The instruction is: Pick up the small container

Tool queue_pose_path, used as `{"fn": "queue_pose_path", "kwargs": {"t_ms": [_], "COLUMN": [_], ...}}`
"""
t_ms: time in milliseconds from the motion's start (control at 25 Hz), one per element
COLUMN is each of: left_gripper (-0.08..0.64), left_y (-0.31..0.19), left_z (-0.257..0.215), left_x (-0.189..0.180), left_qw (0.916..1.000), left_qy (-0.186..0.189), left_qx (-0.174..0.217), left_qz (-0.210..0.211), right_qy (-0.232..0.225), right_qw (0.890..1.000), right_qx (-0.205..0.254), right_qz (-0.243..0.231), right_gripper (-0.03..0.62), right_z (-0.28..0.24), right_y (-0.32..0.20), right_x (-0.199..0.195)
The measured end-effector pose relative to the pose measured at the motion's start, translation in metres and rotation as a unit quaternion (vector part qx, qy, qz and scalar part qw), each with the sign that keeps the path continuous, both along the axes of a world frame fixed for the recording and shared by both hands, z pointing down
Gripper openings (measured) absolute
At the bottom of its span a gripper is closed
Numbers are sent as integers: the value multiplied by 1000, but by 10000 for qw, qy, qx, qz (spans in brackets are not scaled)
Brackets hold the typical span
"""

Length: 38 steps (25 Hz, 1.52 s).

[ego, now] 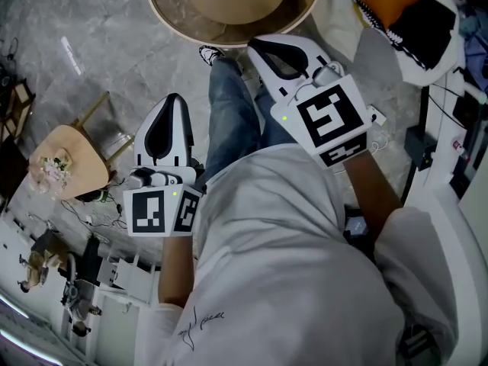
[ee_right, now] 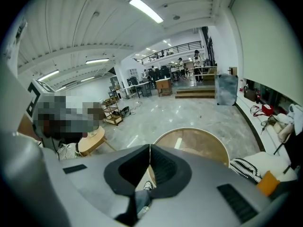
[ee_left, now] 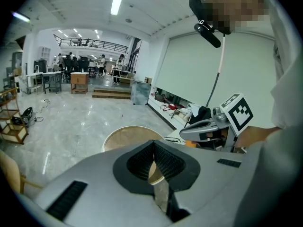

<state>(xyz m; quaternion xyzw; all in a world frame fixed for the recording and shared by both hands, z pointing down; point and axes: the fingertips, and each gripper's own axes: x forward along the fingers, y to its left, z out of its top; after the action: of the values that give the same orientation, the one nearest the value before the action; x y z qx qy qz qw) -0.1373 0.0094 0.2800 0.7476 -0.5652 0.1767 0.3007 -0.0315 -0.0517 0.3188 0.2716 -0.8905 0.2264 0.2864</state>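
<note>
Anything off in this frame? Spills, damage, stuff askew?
Nothing spilled or damaged. Only oddity: left tool and right tool are both shut and empty over the person's lap, short of the round table, and no small container shows in any view.

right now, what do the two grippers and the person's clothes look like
The left gripper and right gripper are matching white, beak-shaped shells with black ribbed pads inside. Each carries a cube of black-and-white square markers and a small green light. The person wears a white top and blue jeans.
</note>
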Motion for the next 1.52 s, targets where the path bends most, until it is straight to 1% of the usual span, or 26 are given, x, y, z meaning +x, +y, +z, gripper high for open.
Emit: {"fn": "queue_pose_path", "kwargs": {"t_ms": [440, 760, 1000, 1200, 1520], "left_gripper": [17, 17, 17, 17, 17], "left_y": [-21, -35, -50, -59, -65], "left_z": [18, 42, 66, 83, 114], "left_x": [-9, -22, -32, -36, -41], "left_qw": [9999, 9997, 9995, 9993, 9985], "left_qy": [68, 124, 83, 141, 257], "left_qx": [-133, -213, -302, -330, -466], "left_qz": [17, 42, 43, 106, 82], "right_qy": [8, 57, 129, 142, 222], "right_qw": [9999, 9993, 9992, 9986, 9979], "right_qx": [-142, -328, -320, -335, -381], "right_qz": [-56, 161, 217, 392, 465], "right_gripper": [17, 17, 17, 17, 17], "right_z": [21, 46, 69, 86, 120], "right_y": [-13, -26, -43, -53, -61], "right_x": [-13, -16, -21, -25, -34]}}
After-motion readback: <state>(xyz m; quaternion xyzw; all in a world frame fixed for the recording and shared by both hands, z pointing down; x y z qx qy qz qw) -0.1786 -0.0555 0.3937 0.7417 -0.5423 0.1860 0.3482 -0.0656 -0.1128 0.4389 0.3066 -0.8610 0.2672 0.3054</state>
